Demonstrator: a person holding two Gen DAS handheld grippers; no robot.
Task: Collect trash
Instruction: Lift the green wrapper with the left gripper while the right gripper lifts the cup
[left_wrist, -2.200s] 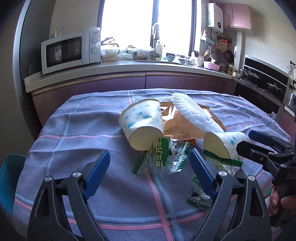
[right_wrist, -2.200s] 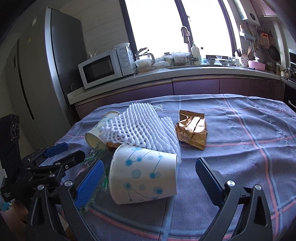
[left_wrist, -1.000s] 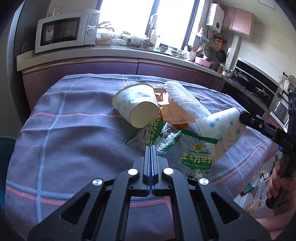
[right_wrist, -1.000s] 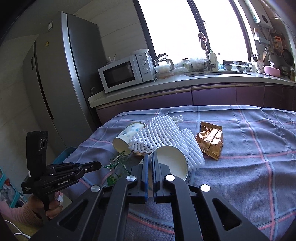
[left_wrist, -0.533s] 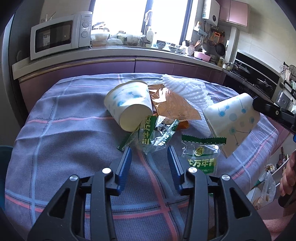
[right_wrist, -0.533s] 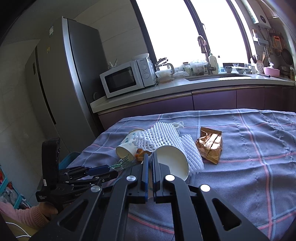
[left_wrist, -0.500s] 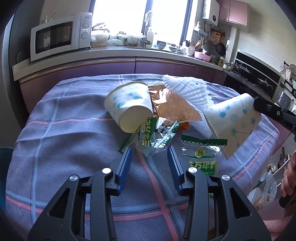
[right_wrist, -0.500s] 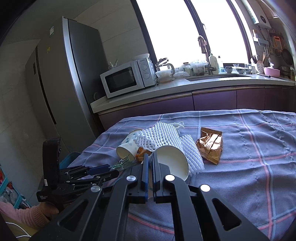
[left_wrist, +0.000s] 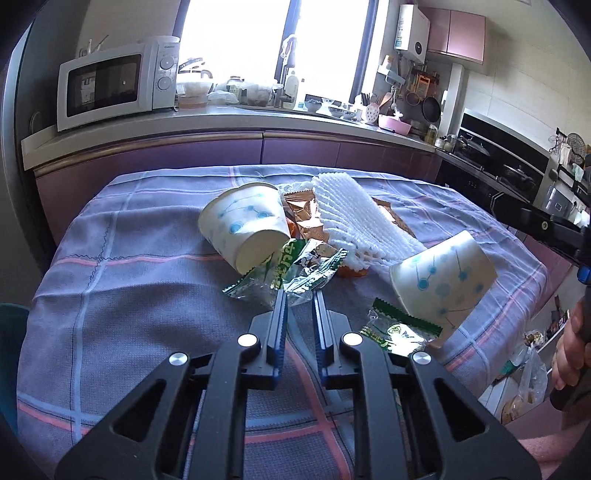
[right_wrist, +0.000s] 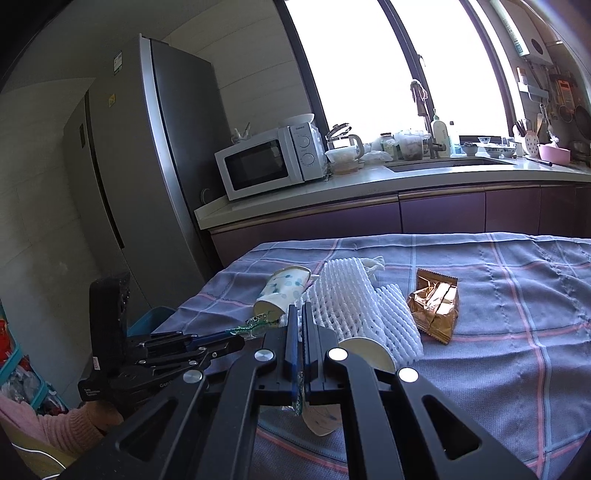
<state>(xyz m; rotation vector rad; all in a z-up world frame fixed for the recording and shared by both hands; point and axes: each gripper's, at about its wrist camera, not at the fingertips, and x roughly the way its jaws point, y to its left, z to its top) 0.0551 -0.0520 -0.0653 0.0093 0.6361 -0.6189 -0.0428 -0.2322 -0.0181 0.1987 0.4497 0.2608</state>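
The left gripper (left_wrist: 298, 301) is closing on the green wrapper (left_wrist: 286, 275), at six o'clock from the lying cup (left_wrist: 243, 227); before, its fingers stood wider. The right gripper (right_wrist: 298, 321) stays clenched on the lifted paper cup (left_wrist: 443, 275).

Both wrist views low, share tablecloth (left_wrist: 110, 295) clutter.

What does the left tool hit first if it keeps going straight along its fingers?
Probably the crumpled green-and-clear wrapper just ahead of the left tool, whose jaws are closing; behind it lies the tipped paper cup. Depth is uncertain.
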